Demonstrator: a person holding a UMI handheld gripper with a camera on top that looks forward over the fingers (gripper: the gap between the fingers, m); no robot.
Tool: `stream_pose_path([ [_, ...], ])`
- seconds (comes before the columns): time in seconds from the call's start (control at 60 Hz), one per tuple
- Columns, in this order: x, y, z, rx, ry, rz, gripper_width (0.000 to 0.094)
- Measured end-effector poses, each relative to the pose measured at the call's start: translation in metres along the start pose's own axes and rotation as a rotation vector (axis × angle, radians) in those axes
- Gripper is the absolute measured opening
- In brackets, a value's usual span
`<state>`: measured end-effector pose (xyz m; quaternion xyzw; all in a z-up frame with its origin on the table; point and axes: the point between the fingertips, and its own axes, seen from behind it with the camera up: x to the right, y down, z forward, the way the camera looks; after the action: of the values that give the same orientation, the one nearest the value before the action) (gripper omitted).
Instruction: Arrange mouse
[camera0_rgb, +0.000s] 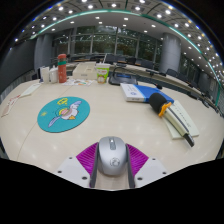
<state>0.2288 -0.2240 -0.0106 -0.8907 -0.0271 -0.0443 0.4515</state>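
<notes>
Mouse between claw fingers, near desk edge

Mouse (111, 154): grey, seen from above, sitting on the pale desk (110, 118) between the two fingers of the claw (111, 166). Purple pads (87, 156) flanking both sides, close against the body; contact or narrow gap not discernible, so clenched or released cannot be told. Ahead and to the left: round teal mouse pad (63, 113) with a cartoon print, well apart from the mouse. Ahead to the right: blue book (146, 92) lying flat, partly overlapped by white papers. Beside it, a black-and-yellow tool (160, 103), with a long white item (181, 118) angled just beyond. Far left edge of desk: red-and-white container (62, 68) upright among other bottles. Boxes and clutter along the far side, too small to identify. Large hall with ceiling lights behind.
</notes>
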Motion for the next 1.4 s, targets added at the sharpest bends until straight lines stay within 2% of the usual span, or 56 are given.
stream_pose_path([
  [0.117,0.0,0.001,-0.001,-0.022,0.013,0.022,0.0377],
  [0.217,0.004,-0.012,-0.009,-0.018,0.045,0.042,0.0376],
  [0.433,-0.014,-0.159,-0.053,0.199,0.079,0.116,0.0376],
  [0.567,-0.07,-0.225,-0.042,0.256,0.044,0.097,0.0374],
  [0.683,-0.132,-0.222,0.003,0.201,0.001,0.072,0.0373],
  [0.783,-0.171,-0.184,0.049,0.106,-0.019,0.065,0.0373],
  [0.917,-0.186,-0.132,0.09,0.008,0.011,0.073,0.0383],
  [1.1,-0.193,-0.101,0.1,-0.073,-0.012,0.11,0.0542],
  [1.15,-0.188,-0.103,0.093,-0.07,0.005,0.105,0.0683],
  [1.2,-0.185,-0.109,0.079,-0.072,0.017,0.097,0.0875],
  [1.233,-0.184,-0.114,0.068,-0.064,0.024,0.097,0.0838],
  [1.317,-0.183,-0.133,0.027,-0.04,0.04,0.1,0.0869],
  [1.4,-0.186,-0.15,-0.022,-0.012,0.046,0.087,0.0858],
])
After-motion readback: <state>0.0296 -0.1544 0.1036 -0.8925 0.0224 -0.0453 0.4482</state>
